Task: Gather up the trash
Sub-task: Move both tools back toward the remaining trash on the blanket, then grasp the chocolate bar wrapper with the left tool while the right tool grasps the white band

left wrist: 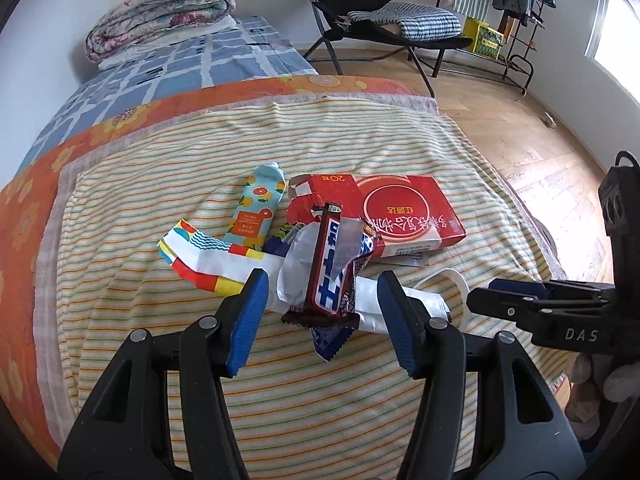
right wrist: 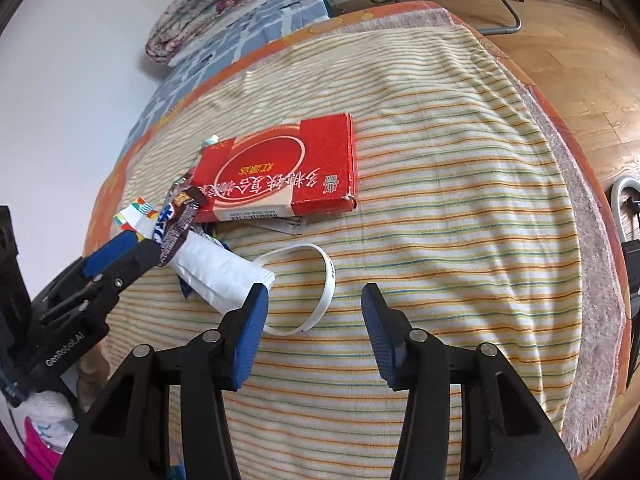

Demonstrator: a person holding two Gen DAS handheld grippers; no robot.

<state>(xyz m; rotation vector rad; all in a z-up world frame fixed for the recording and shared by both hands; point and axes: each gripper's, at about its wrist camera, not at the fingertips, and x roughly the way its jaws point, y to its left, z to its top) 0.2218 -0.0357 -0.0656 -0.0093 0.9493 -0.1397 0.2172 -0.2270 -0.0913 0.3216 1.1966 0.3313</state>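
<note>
The left gripper [left wrist: 320, 312] has its jaws open either side of the brown wrapper [left wrist: 330, 264] on the bed [left wrist: 120, 280]; the right gripper [right wrist: 314, 332] has its jaws open, the white band [right wrist: 316, 304] lying between them.

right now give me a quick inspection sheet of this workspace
surface: striped yellow blanket over an orange flowered sheet, on a bed
job's things: brown chocolate bar wrapper on top of a white crumpled wrapper; red flat cardboard box; colourful checked paper wrapper; pastel fruit-print tube
clutter: white silicone wristband beside the pile
grippers: left gripper jaws open either side of the chocolate wrapper; right gripper jaws open over the wristband, not pressing on it
cables: nothing seen
surroundings: folded floral quilt, black folding chair, clothes rack, wooden floor
</note>
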